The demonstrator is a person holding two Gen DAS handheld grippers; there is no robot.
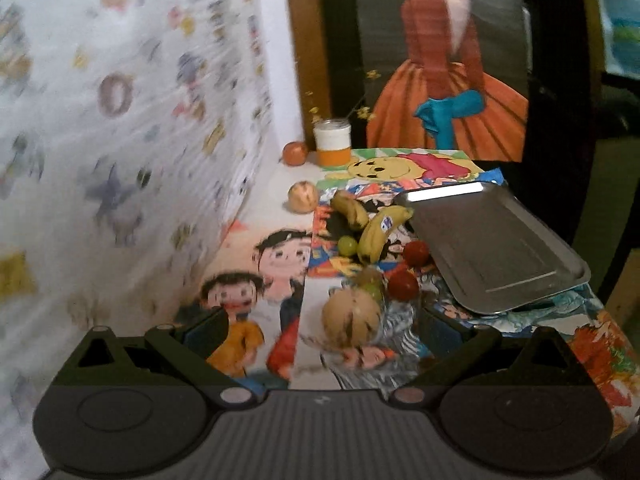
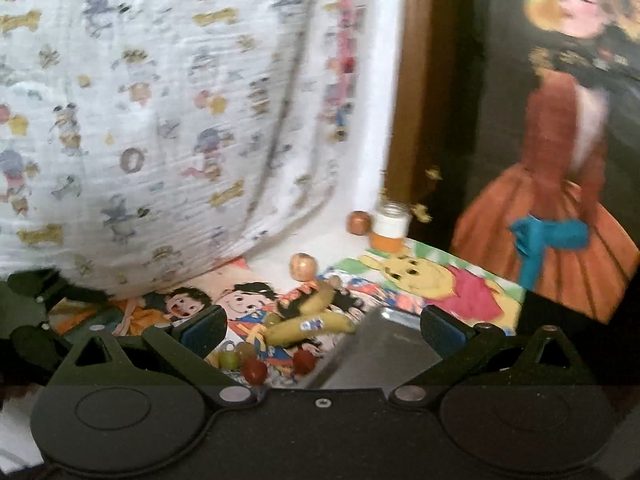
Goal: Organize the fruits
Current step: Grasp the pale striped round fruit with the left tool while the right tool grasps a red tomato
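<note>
While your left gripper [image 1: 324,332] holds its fingers apart around the round pale-yellow striped melon [image 1: 351,318], centre it before squeezing; right gripper [image 2: 324,330] fingers gape, empty.

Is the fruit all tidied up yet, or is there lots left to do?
Nothing looks done yet: the metal tray is bare. Nothing is in hand either; the left tool and right tool are both open. All the fruit is left on the cartoon cloth: two bananas, the red fruits, the green grapes and the pale round fruit nearest the left tool.
</note>
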